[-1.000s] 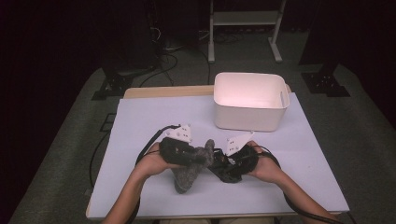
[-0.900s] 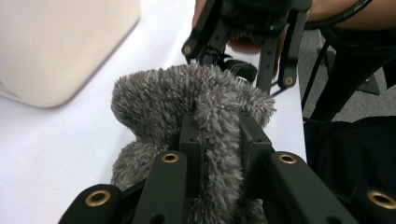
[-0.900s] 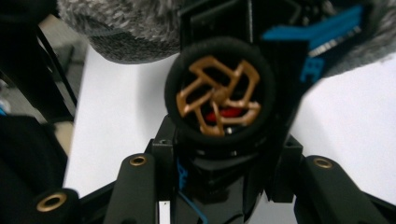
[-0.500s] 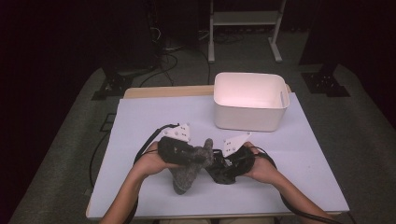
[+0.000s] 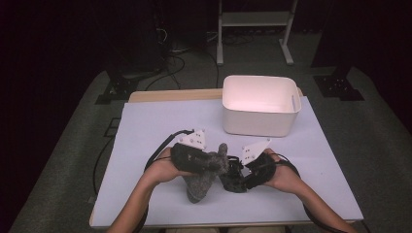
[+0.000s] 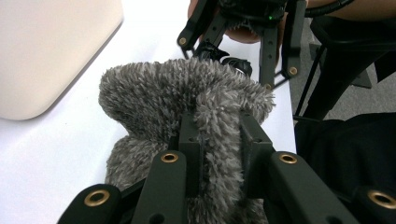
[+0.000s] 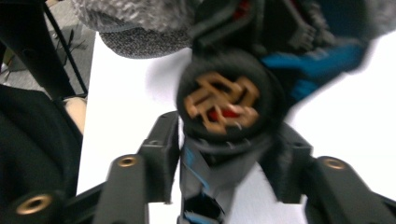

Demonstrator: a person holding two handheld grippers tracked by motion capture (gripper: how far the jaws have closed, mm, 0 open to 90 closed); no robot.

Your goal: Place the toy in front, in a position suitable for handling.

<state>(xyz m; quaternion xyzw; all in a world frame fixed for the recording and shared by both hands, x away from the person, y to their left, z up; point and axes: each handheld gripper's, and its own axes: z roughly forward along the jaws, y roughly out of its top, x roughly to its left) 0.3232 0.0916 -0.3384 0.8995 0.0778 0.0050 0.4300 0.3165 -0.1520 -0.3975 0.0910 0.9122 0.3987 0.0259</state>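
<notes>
Two tongs at work just above the front of the desk (image 5: 160, 121), facing each other tip to tip. Left tongs (image 6: 218, 140) pressed hard together on a fold of the grey fuzzy sock (image 6: 187, 93), pile bulging out on both sides of the pads, toe end drooping to the desk. Right tongs (image 7: 229, 154) half spread yet pinching a dark blue-trimmed fabric piece (image 7: 224, 102) with a round badge, having just eased a little wider. Sock and fabric piece touching, perhaps snagged; hard to tell. Probably a matter of parting the two. To do it well: keep the left pinch firm and unmoving, draw the right hand away level and slowly, and watch for fuzz catching on the badge. Avoid loosening the right grip further until clear, or risk a drop. Then lift high enough to clear the near wall of the white bin (image 5: 260, 121), standing well apart at the far side of the desk, apparently empty.
</notes>
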